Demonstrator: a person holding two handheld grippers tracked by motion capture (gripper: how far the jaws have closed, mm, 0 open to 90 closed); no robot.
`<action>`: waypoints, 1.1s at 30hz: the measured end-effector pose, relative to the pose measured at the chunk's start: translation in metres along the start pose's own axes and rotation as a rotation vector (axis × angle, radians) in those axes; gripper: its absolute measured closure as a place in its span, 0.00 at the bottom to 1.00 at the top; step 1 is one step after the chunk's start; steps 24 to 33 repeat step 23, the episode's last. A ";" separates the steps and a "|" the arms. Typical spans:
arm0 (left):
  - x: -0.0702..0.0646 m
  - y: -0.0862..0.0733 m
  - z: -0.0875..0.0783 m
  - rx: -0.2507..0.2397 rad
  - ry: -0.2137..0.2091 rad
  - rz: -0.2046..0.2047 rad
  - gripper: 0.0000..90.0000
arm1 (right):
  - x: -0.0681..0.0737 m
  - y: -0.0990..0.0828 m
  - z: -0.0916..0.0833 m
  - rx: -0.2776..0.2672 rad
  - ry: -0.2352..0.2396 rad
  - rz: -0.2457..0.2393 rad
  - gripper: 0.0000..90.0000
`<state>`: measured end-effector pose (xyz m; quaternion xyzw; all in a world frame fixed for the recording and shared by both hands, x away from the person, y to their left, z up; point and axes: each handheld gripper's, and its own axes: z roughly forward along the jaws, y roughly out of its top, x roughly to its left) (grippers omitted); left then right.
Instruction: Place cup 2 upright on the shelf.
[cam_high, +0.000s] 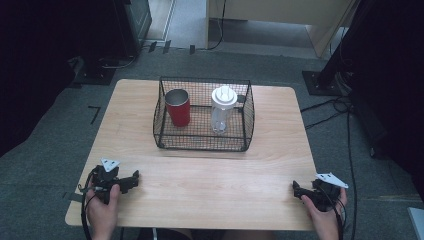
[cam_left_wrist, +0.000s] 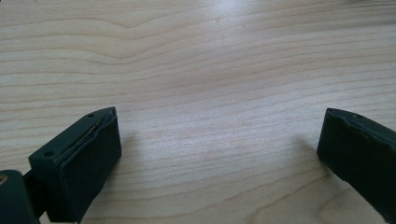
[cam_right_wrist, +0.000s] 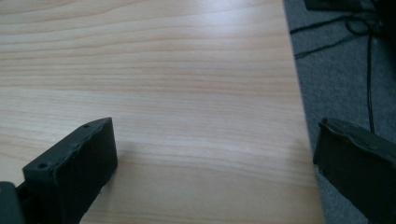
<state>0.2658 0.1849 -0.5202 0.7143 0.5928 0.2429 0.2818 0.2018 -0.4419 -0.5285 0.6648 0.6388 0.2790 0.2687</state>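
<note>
Black wire mesh forms the basket (cam_high: 165, 131) that stands on the tabletop (cam_high: 200, 180), well ahead of both claws and between their two lines of reach. It holds two vessels, both upright and apart from each other: a red tumbler (cam_high: 178, 107) with a metal rim, on the side nearer the left claw (cam_high: 131, 180), and a clear bottle (cam_high: 223, 109) with a white lid, on the side nearer the right claw (cam_high: 298, 190).

Both claws are released, jaws spread wide, nothing between them. Each rests low at the near edge of the tabletop; in the right gripper view the right-hand jaw hangs past the tabletop edge, over grey carpet (cam_right_wrist: 345, 74).

Probable faults from here:
- A jaw entering from above may strike the basket's raised wire wall, shifting the basket.
- The bottle is tall and narrow; an off-centre grip or side contact may tip it against the mesh.
- The tumbler's smooth, tapered wall may slip upward out of a weak grip.
</note>
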 end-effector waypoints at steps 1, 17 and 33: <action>0.000 0.000 0.000 0.000 0.000 0.000 0.00 | -0.002 0.000 0.000 0.009 0.004 0.028 0.00; 0.000 0.000 0.000 0.000 0.000 0.001 0.00 | 0.007 -0.003 -0.002 -0.002 -0.038 0.037 0.00; 0.000 0.000 0.000 0.001 0.000 0.001 0.00 | 0.007 -0.003 -0.002 -0.002 -0.038 0.037 0.00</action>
